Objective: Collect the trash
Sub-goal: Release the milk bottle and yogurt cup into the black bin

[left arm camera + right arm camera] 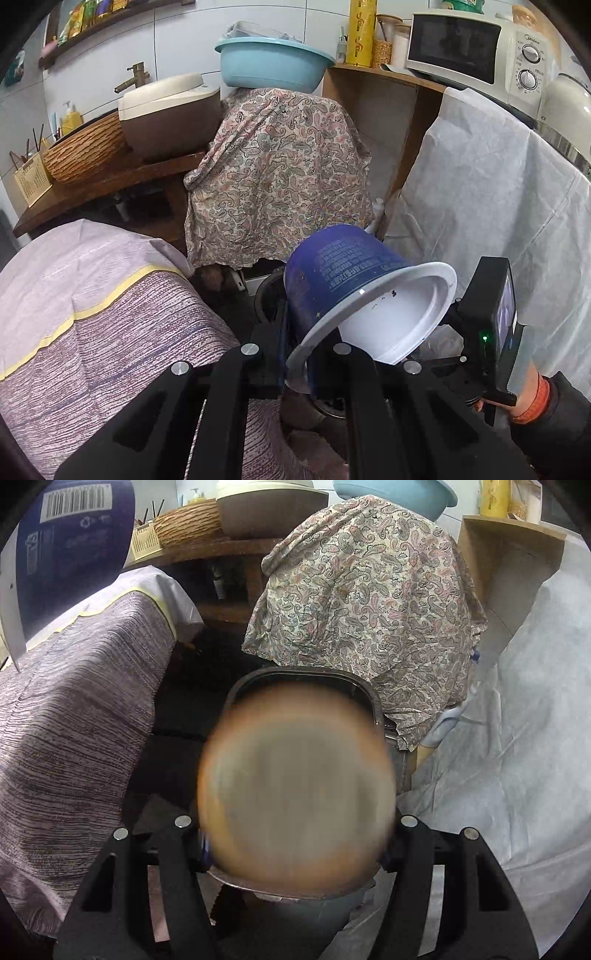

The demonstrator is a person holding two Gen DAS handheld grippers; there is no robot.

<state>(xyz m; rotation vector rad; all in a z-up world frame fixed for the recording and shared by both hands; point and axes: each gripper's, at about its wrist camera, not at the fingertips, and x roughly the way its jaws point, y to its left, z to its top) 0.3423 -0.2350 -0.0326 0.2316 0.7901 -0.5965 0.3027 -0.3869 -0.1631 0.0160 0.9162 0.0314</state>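
Two bits of trash are in play right now, one per hand. The left gripper (295, 354) is pressed nearly together, pinching the white rim of a blue instant-noodle cup (343, 273), which hangs tilted with its mouth facing right and down. The right gripper (295, 845) is spread fairly wide around a round brownish thing (295, 790). It's too blurred for me to say what it is, probably another tub or lid, but it sits right between the jaws and looks held.

Both are hovering over a dark-rimmed bin (306, 681) on the floor, tucked in the gap between the purple-striped cover (103, 302) on the left, the paisley cloth (277, 170) at the far side and the white sheet (491, 206) on the right. The blurred item is just above the opening; the cup is up and to the left of it.

My guess is that the step in hand is the drop. If it were me, I'd centre each piece over the opening before letting go, since that gap is tight and the draped fabric could catch a rim. I'd release the round one first, as it's already lined up, then bring the cup across and tip it mouth-down so any leftover dregs go into the bin rather than onto the sheet. I'd also keep the two grippers from bumping, since they're close together.
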